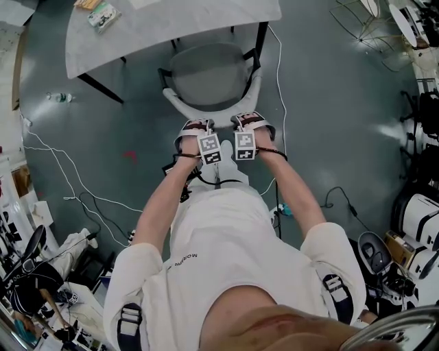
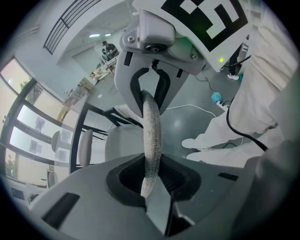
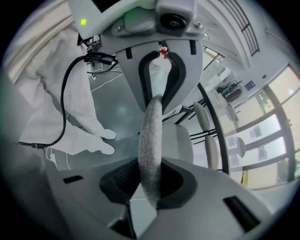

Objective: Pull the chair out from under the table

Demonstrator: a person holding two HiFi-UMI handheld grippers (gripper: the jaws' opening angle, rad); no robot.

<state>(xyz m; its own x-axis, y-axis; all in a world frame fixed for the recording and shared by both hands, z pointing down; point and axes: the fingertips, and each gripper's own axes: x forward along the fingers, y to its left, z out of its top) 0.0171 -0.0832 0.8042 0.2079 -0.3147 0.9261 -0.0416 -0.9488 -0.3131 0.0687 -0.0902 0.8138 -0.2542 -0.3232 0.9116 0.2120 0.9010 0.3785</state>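
Grey floor (image 1: 329, 103) carries the table (image 1: 192, 20), the chair (image 1: 206, 79), white cables (image 1: 280, 82) and 1 bottle (image 1: 60, 97). A packet (image 1: 103, 15) lies on the table.

We are in what looks like an office used as a robotics lab. A smooth grey floor (image 1: 329, 123) is strewn with cables (image 1: 281, 82). There is a white table (image 1: 171, 20) and gear (image 1: 415, 219) heaped along the edges. Tall windows (image 3: 267, 126) stand behind a row of office chairs (image 3: 209, 152), under a slatted ceiling vent (image 2: 70, 18).
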